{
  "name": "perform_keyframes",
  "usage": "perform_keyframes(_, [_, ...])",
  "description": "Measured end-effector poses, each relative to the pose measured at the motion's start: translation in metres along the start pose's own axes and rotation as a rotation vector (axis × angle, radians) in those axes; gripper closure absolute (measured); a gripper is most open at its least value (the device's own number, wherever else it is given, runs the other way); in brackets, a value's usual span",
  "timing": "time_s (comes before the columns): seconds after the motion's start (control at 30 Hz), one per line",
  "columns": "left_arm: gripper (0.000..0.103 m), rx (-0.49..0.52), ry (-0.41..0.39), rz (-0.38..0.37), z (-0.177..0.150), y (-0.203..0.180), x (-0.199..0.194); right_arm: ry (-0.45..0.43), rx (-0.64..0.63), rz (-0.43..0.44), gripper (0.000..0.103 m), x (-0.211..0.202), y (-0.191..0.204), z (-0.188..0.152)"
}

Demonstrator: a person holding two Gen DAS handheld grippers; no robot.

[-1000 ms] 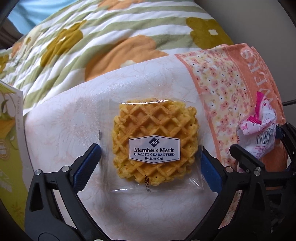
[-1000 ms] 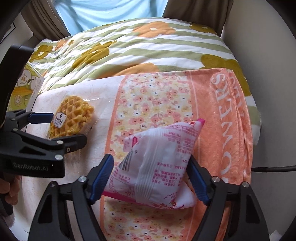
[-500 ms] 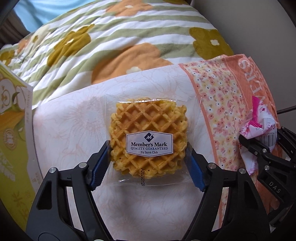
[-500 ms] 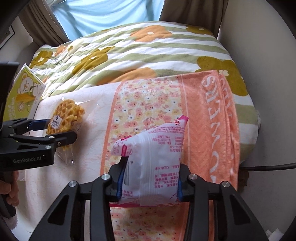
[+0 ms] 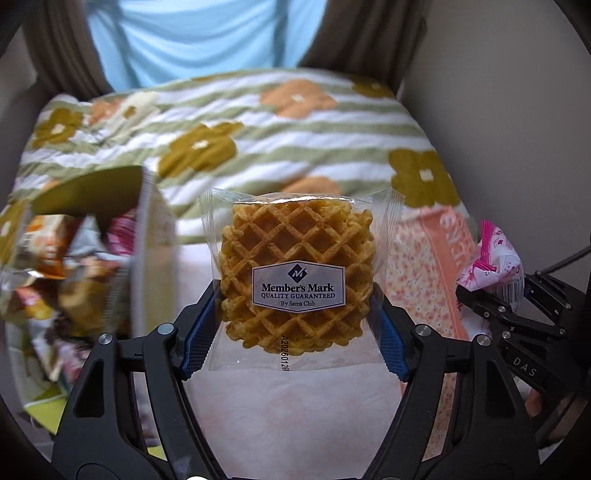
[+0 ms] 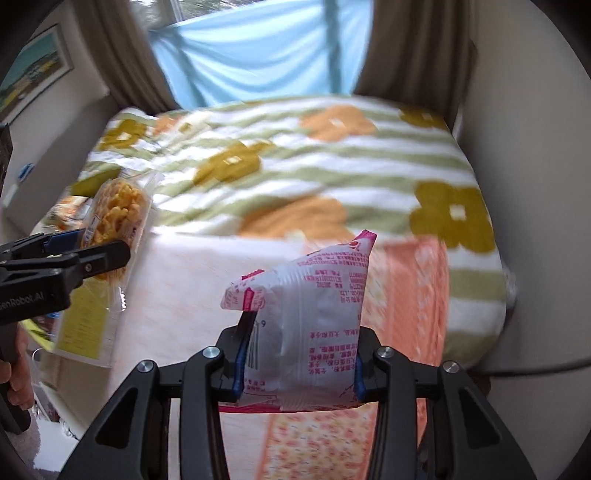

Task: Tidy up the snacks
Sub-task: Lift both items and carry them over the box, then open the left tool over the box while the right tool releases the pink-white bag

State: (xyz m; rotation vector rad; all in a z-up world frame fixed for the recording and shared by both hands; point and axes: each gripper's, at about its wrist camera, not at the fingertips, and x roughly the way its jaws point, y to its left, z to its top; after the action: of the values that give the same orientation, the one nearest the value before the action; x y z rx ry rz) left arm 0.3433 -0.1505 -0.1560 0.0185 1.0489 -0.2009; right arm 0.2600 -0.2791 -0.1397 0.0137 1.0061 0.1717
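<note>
A clear-wrapped waffle [image 5: 295, 273] labelled Member's Mark hangs above the bed, with my left gripper [image 5: 295, 328] shut on its two sides. In the right wrist view the same waffle [image 6: 118, 210] shows at the left, held by the left gripper [image 6: 86, 251]. My right gripper [image 6: 297, 363] is shut on a white and pink snack packet [image 6: 306, 325], lifted off the orange floral towel [image 6: 406, 295]. That packet [image 5: 491, 262] also appears at the right edge of the left wrist view.
A yellow-green carton [image 5: 147, 236] with several snack packs [image 5: 62, 258] inside stands at the left beside the bed. A striped flowered quilt [image 5: 280, 147] covers the bed behind. A beige wall [image 6: 535, 184] closes the right side; curtains [image 5: 199, 33] hang at the back.
Both grippers closed on their snacks and rose off the bed, the waffle and the packet coming up with them. The carton of snacks came into the left wrist view.
</note>
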Motion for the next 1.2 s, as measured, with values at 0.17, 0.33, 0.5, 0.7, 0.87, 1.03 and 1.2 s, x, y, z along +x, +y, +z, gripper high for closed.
perform_keyframes(0.17, [0.031,-0.074,-0.099,0.036,-0.003,0.057,-0.065,-0.076,-0.080,0.080,0.065,-0.026,0.057,0.026])
perform_keyframes(0.33, [0.031,-0.111,-0.151,0.071,-0.018,0.120,-0.110,-0.120,-0.111,0.163,0.065,-0.036,0.126,0.035])
perform_keyframes(0.5, [0.031,-0.143,-0.152,0.101,-0.045,0.183,-0.136,-0.124,-0.130,0.253,0.065,-0.036,0.193,0.037])
perform_keyframes(0.7, [0.031,-0.162,-0.082,0.116,-0.083,0.253,-0.129,-0.112,-0.126,0.271,0.065,-0.026,0.255,0.030])
perform_keyframes(0.87, [0.031,-0.164,-0.028,0.082,-0.107,0.295,-0.104,-0.109,-0.091,0.243,0.065,-0.015,0.289,0.022])
perform_keyframes(1.03, [0.025,-0.111,0.001,0.068,-0.115,0.310,-0.083,-0.085,-0.054,0.197,0.065,-0.004,0.308,0.013])
perform_keyframes(1.2, [0.000,-0.084,-0.049,0.008,-0.118,0.308,-0.091,-0.056,-0.020,0.156,0.065,0.000,0.316,0.010])
